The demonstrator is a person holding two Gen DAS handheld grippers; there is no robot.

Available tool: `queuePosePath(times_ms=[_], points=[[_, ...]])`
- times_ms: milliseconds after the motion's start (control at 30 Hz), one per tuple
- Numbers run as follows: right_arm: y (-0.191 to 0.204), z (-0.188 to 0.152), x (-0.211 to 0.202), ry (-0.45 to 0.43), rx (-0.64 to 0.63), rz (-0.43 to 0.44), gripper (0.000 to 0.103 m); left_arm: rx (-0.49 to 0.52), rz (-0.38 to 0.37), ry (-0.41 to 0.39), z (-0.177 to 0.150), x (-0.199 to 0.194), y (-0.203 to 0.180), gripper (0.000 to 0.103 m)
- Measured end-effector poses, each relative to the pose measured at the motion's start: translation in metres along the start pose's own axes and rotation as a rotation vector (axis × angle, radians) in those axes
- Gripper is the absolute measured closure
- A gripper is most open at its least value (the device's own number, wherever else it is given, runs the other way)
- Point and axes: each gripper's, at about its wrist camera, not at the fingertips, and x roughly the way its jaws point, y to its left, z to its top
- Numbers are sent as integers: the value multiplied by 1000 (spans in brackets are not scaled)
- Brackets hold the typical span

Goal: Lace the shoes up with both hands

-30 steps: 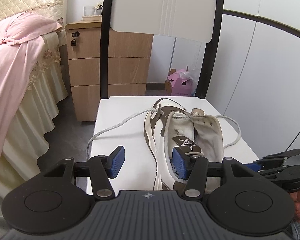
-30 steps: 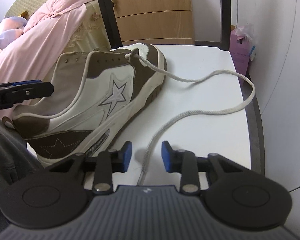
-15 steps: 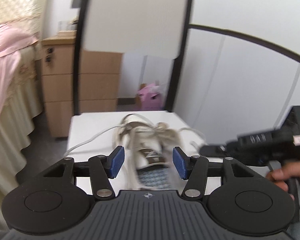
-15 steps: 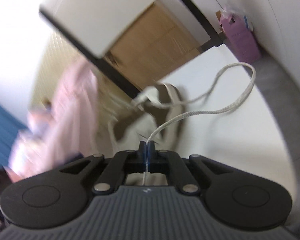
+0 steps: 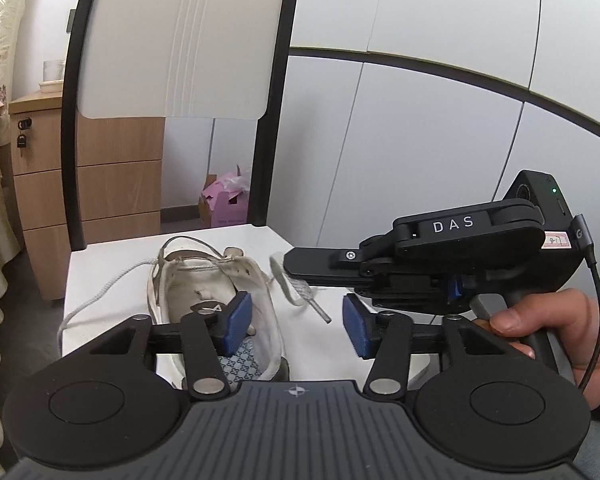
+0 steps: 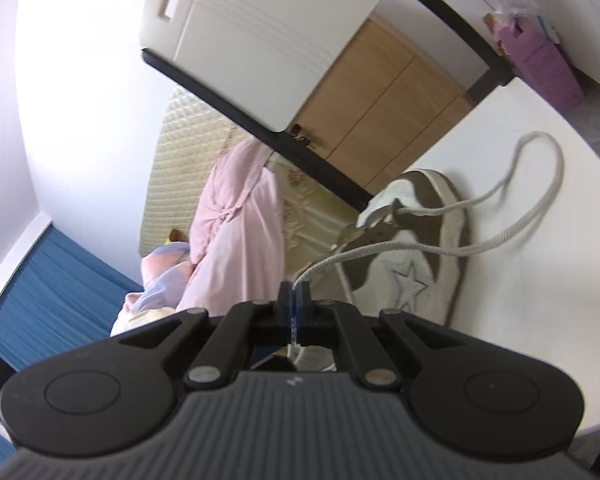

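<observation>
A white and brown sneaker point(image 5: 204, 280) lies on the white chair seat point(image 5: 112, 264), with its opening toward my left gripper point(image 5: 296, 326). That gripper's jaws are closing and nothing is pressed between the blue pads point(image 5: 240, 322). Its left pad hovers over the shoe's opening. My right gripper point(image 5: 296, 270) reaches in from the right, shut on the white lace point(image 5: 300, 290), whose aglet hangs below it just ahead of my left gripper. In the right wrist view the right gripper point(image 6: 295, 296) pinches the lace point(image 6: 500, 236), which loops back to the sneaker point(image 6: 404, 264).
The chair's backrest point(image 5: 172, 40) rises behind the shoe. A wooden drawer cabinet point(image 5: 100, 184) and a pink box point(image 5: 224, 208) stand beyond it. White wardrobe panels point(image 5: 420, 120) fill the right. A hand point(image 5: 540, 320) grips the right gripper's handle. Pink bedding point(image 6: 236, 216) lies left.
The right gripper shut on the lace end, lifted it and rolled. It now shows beside the shoe in the left wrist view. The left gripper turned right and its jaws narrowed.
</observation>
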Motion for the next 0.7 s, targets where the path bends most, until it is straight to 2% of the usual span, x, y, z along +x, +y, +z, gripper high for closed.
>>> queuePosePath(times_ms=[67,133,167,333,567,700], points=[[0,0,0,5,3,9,100,-15,-3,2,-1,3,2,70],[0,0,-1,10,8,16,100,-27,-9,5,-1,3,5,93],[0,0,-1,13,8,17,100,-32,-15,5,-1,4,6,99],[3,3,-5,16,-35,-2,97,-21,-43,-5,0,1,7,100],[36,12,-12,88,-347,-108,97,14,-109,4,0,1,5,99],[48,18,-14,134,-458,-165,95,40,-122,15,-1,0,5,99]])
